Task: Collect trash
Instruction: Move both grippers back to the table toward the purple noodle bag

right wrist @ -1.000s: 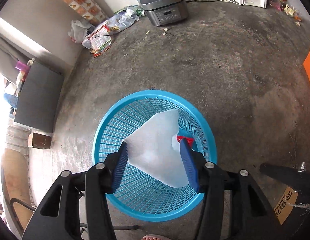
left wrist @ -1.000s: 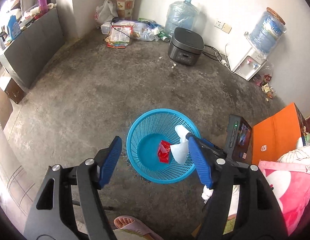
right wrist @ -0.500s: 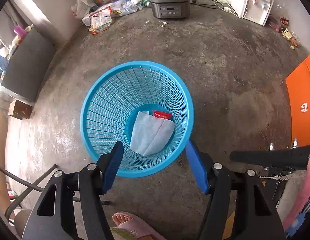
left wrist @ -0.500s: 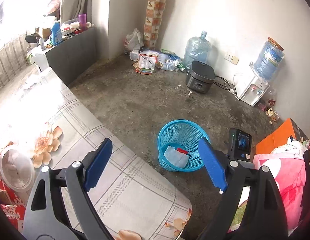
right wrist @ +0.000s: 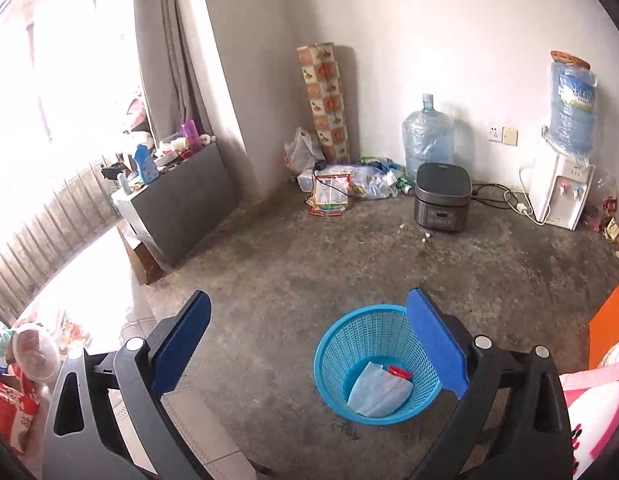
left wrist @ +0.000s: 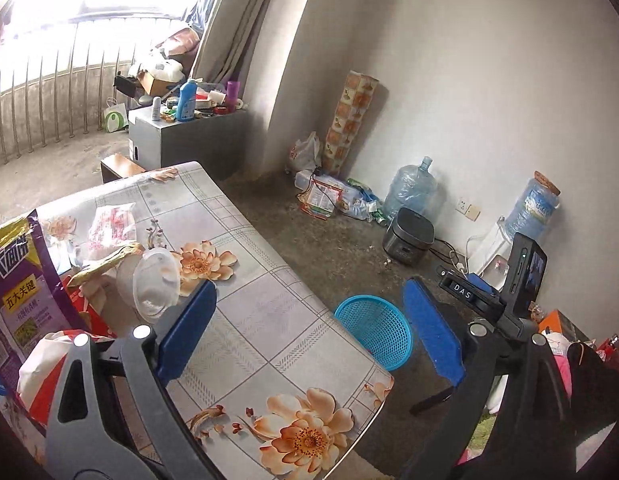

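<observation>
Right wrist view: the right gripper (right wrist: 309, 344) has let go, jaws wide and empty, and the pale tissue (right wrist: 379, 394) now lies in the blue basket (right wrist: 337, 344). The left gripper (left wrist: 309, 336), also open, has swung up toward the table (left wrist: 269, 320), where a plastic cup (left wrist: 155, 286) waits on the left.

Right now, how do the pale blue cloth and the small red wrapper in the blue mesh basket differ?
The pale blue cloth is far larger and folded flat, covering most of the blue mesh basket floor; the small red wrapper is a bright scrap lying at the cloth's edge. Both lie loose in the basket, clear of either hand-held gripper.
</observation>
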